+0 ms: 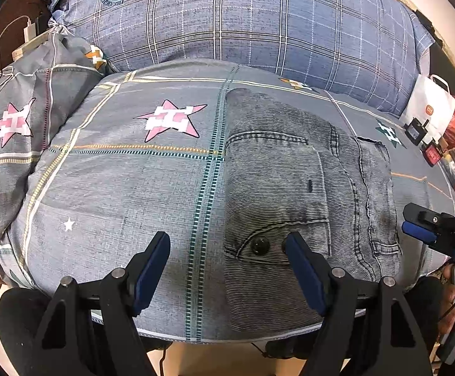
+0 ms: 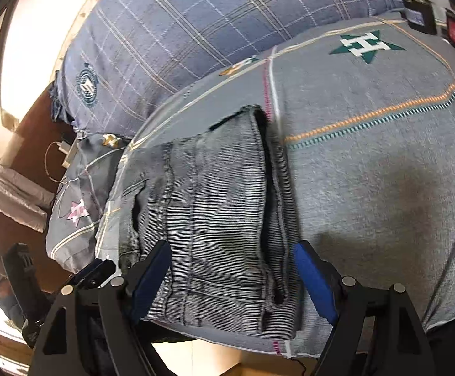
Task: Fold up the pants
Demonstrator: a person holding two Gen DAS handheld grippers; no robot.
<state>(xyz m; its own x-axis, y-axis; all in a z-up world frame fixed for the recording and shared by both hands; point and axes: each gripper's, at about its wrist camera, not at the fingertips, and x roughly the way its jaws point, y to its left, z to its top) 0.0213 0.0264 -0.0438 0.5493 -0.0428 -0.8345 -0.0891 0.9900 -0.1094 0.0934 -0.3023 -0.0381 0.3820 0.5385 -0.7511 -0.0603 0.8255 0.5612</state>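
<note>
The grey jeans (image 1: 305, 194) lie folded into a compact rectangle on the grey star-patterned bed cover (image 1: 127, 188), close to its near edge, with a pocket button facing up. My left gripper (image 1: 227, 250) hovers open over the jeans' left edge; its right finger is above the pocket and nothing is held. In the right wrist view the folded jeans (image 2: 214, 203) run lengthwise away from the camera. My right gripper (image 2: 232, 269) stands open and straddles their near end, pads clear of the cloth. Each gripper shows in the other's view: the right gripper (image 1: 421, 225) and the left gripper (image 2: 92, 274).
A big blue plaid duvet (image 1: 243, 15) is heaped behind the jeans. A star-patterned pillow (image 1: 14, 119) lies at left, with a charger and cable (image 1: 29, 31) beyond it. At the right stand a white bag (image 1: 428, 109), small black devices (image 1: 415, 131) and a red box (image 1: 432, 153).
</note>
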